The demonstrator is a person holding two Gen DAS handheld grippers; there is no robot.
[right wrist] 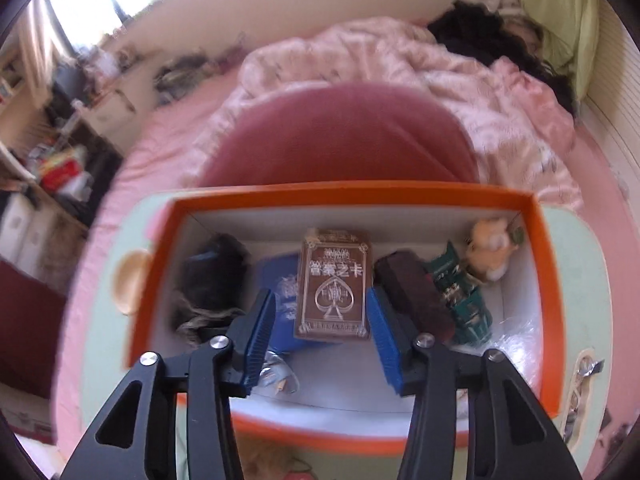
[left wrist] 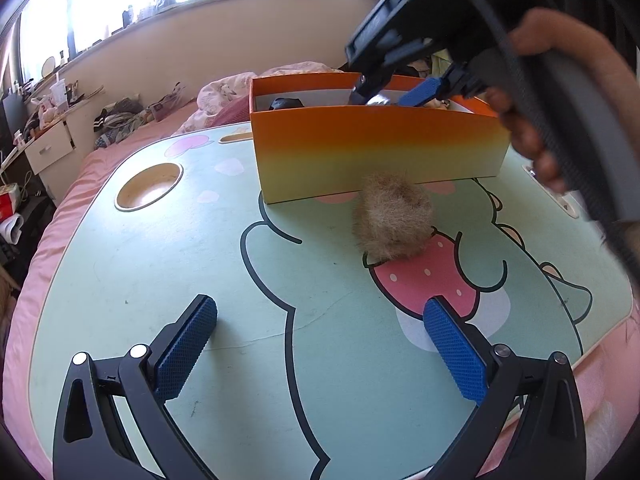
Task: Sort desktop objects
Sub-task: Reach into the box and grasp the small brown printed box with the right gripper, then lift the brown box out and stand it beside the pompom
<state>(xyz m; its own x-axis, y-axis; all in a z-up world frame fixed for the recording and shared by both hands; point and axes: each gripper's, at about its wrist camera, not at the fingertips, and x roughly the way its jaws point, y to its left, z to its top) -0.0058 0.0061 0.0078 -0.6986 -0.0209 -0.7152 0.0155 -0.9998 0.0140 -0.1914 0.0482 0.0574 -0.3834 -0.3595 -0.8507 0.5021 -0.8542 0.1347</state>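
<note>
Quick count of the stuff: one orange box (right wrist: 544, 280) on one cartoon lap table (left wrist: 160, 280). Inside the box I can make out one brown card deck (right wrist: 333, 284), one blue pouch-type thing (right wrist: 282, 292) under it, one dark fuzzy lump (right wrist: 212, 280), one dark red block (right wrist: 412, 292), one green toy car (right wrist: 464, 300) and one little plush toy (right wrist: 490, 250). Out on the table there's one tan fur ball (left wrist: 394, 216). Two grippers (left wrist: 320, 344) (right wrist: 320, 332), each with two blue pads.
</note>
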